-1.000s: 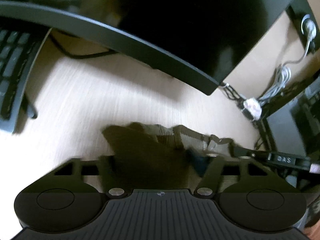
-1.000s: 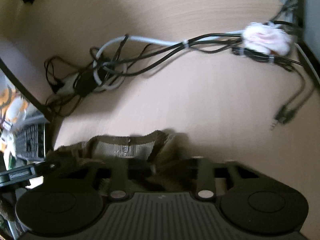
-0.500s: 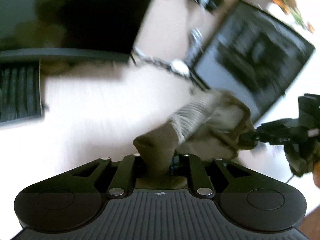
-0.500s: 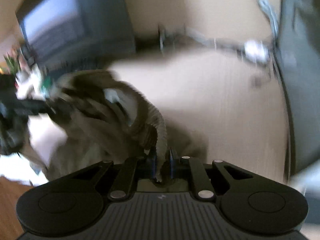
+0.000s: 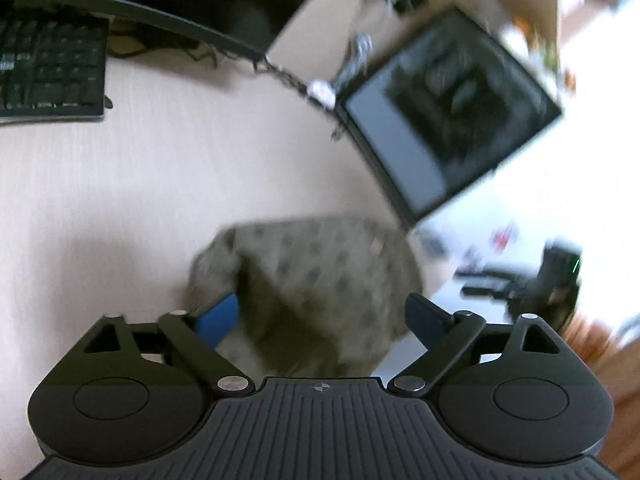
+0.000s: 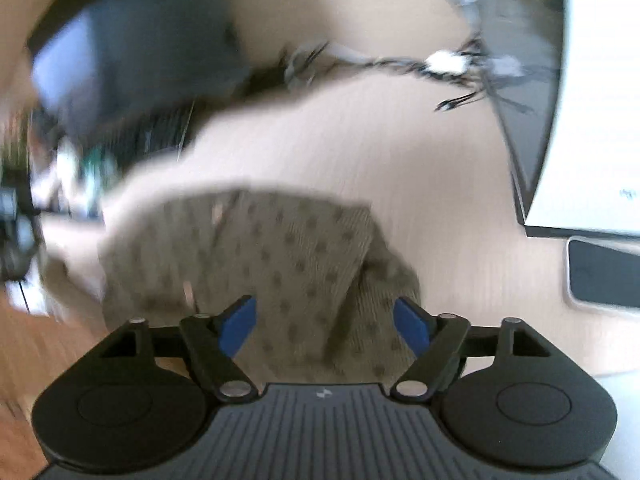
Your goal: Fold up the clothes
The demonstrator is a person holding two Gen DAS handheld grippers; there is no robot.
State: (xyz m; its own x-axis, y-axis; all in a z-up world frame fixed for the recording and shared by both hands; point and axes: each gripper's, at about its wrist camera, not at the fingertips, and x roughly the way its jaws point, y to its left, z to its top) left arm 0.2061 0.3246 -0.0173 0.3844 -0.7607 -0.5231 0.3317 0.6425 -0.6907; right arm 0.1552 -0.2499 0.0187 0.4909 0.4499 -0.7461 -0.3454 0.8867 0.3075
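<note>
An olive-grey knitted garment with dark dots (image 5: 320, 280) lies in a folded heap on the pale wooden desk (image 5: 120, 200), near the desk's edge. My left gripper (image 5: 324, 316) is open just above it, blue-padded fingers spread on either side. The garment also shows in the right wrist view (image 6: 280, 256), one flap folded over. My right gripper (image 6: 324, 322) is open too, fingers wide apart over the near side of the cloth. Neither holds anything. Both views are motion-blurred.
A black keyboard (image 5: 48, 76) lies at the far left, under a dark curved monitor base. A dark screen (image 5: 452, 112) stands at the right, with a cable bundle (image 6: 440, 64) behind it. A light monitor (image 6: 592, 100) is at the right. Floor shows beyond the desk edge.
Both grippers were shut on the garment and carrying it in the air half a second ago. Now both have opened and the garment lies folded on the desk.
</note>
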